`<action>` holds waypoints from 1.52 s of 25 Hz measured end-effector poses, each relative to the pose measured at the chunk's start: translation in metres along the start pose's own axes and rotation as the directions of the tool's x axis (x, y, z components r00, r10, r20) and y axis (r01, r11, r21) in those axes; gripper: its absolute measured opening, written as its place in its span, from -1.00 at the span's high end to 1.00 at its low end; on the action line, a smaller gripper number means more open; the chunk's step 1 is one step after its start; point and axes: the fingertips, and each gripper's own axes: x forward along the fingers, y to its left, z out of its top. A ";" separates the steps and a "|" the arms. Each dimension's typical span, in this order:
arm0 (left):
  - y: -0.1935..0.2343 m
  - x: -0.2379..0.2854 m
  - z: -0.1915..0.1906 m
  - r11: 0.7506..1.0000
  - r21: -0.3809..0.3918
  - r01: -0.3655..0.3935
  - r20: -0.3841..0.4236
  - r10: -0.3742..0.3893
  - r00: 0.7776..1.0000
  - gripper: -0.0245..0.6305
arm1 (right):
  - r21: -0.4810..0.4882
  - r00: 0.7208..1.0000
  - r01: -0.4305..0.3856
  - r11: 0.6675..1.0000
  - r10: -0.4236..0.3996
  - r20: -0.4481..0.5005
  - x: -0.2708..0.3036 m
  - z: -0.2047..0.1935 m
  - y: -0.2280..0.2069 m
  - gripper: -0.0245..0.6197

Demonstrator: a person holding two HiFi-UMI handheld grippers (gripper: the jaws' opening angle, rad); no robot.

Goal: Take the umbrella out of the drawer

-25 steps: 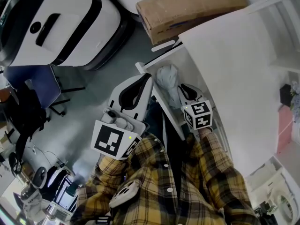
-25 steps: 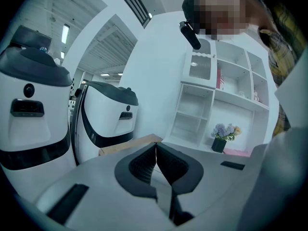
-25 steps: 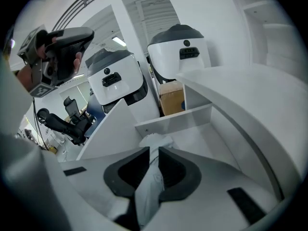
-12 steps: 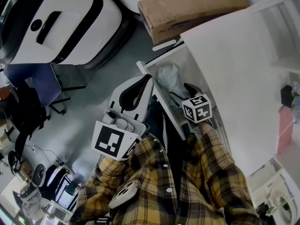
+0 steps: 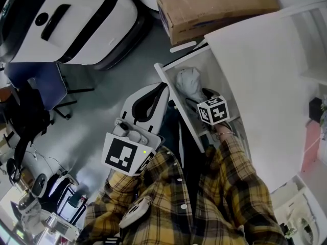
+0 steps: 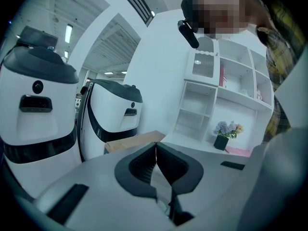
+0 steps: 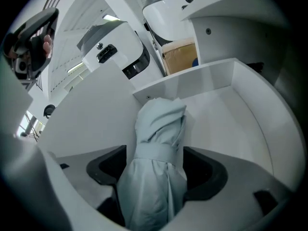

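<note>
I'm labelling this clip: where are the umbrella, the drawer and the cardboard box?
umbrella (image 7: pixel 161 124): right gripper view, on its folded canopy above the strap.
drawer (image 7: pixel 207 83): right gripper view, on its far inner wall.
cardboard box (image 5: pixel 217 6): head view, on its top face.

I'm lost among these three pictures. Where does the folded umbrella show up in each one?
Head view: the umbrella lies in the open drawer, just above the middle of the picture.
Left gripper view: not in it.
Right gripper view: the umbrella fills the low centre, with the drawer behind it.
Shared landmark: the cardboard box shows in all three.
</note>
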 end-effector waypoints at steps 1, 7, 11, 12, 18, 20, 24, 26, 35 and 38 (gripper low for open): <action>0.001 -0.001 -0.001 1.000 -0.002 -0.003 -0.002 0.003 1.000 0.86 | -0.004 1.000 0.000 1.000 0.000 -0.018 0.003 -0.002 -0.001 -0.15; 0.006 -0.008 -0.006 1.000 -0.016 -0.017 -0.001 0.017 1.000 0.86 | 0.044 0.994 -0.052 0.998 0.056 -0.090 0.016 -0.013 -0.002 -0.15; 0.011 -0.012 -0.007 1.000 -0.020 -0.022 0.003 0.022 1.000 0.86 | 0.049 0.986 -0.081 0.995 0.087 -0.140 0.023 -0.016 0.002 -0.15; 0.012 -0.013 -0.007 1.000 -0.020 -0.024 0.004 0.024 1.000 0.86 | 0.047 0.984 -0.086 0.995 0.093 -0.152 0.024 -0.017 0.003 -0.15; 0.013 -0.016 -0.006 0.999 -0.017 -0.034 0.010 0.035 0.999 0.86 | 0.045 0.974 -0.109 0.993 0.116 -0.192 0.026 -0.020 0.003 -0.15; 0.014 -0.016 -0.007 0.999 -0.017 -0.037 0.010 0.037 0.999 0.86 | 0.046 0.972 -0.114 0.992 0.121 -0.201 0.028 -0.020 0.004 -0.15; 0.013 -0.018 -0.005 0.999 -0.017 -0.038 0.011 0.038 0.999 0.86 | 0.041 0.968 -0.122 0.992 0.128 -0.218 0.028 -0.021 0.007 -0.15; 0.012 -0.018 -0.006 0.999 -0.017 -0.038 0.013 0.038 0.999 0.86 | 0.046 0.966 -0.124 0.991 0.131 -0.221 0.028 -0.022 0.006 -0.12; 0.009 -0.021 -0.001 1.000 -0.009 -0.025 0.024 0.026 0.999 0.86 | 0.034 0.974 -0.088 0.996 0.093 -0.207 0.023 -0.021 0.006 0.00; 0.009 -0.022 0.000 1.000 -0.008 -0.020 0.026 0.020 0.999 0.86 | 0.029 0.977 -0.077 0.997 0.082 -0.197 0.018 -0.022 0.005 0.00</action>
